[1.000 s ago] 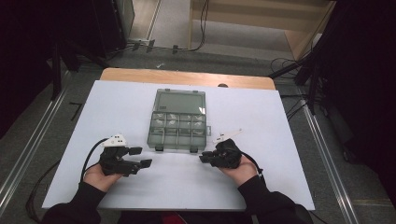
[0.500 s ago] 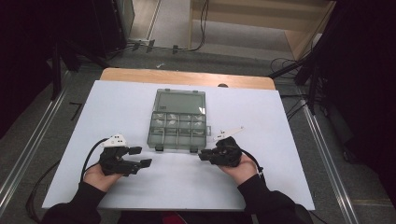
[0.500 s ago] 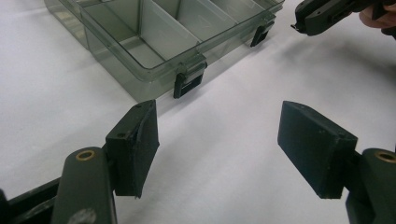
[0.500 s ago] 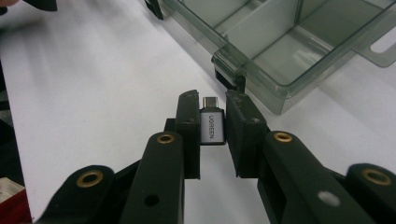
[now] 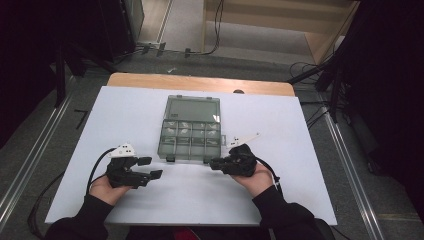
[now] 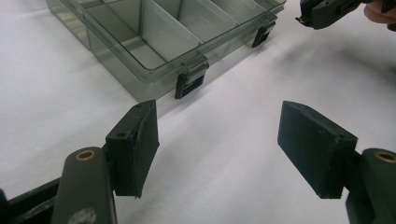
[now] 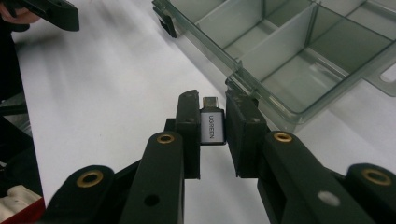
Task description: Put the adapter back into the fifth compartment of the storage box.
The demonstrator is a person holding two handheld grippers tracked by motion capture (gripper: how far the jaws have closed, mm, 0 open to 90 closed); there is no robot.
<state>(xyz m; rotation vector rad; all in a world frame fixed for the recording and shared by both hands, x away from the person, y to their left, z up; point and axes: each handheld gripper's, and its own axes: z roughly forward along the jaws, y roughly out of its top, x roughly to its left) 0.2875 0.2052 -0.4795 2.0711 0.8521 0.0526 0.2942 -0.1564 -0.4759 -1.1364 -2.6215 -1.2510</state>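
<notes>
A clear grey compartment box (image 5: 192,132) lies open in the middle of the white table, its lid flat behind it. The box (image 6: 154,32) has empty compartments and two black latches along its near edge. My right gripper (image 7: 213,123) is shut on a small silver USB adapter (image 7: 212,127), held just off the box's (image 7: 289,60) front right corner. In the high view the right gripper (image 5: 217,163) points left beside that corner. My left gripper (image 5: 150,168) rests on the table left of the box, open, with nothing between its jaws (image 6: 217,140).
The white sheet (image 5: 125,115) covers the table, with a wooden strip (image 5: 200,82) at the far edge. Cables trail from both grippers toward the person. Metal rails run along the floor on both sides.
</notes>
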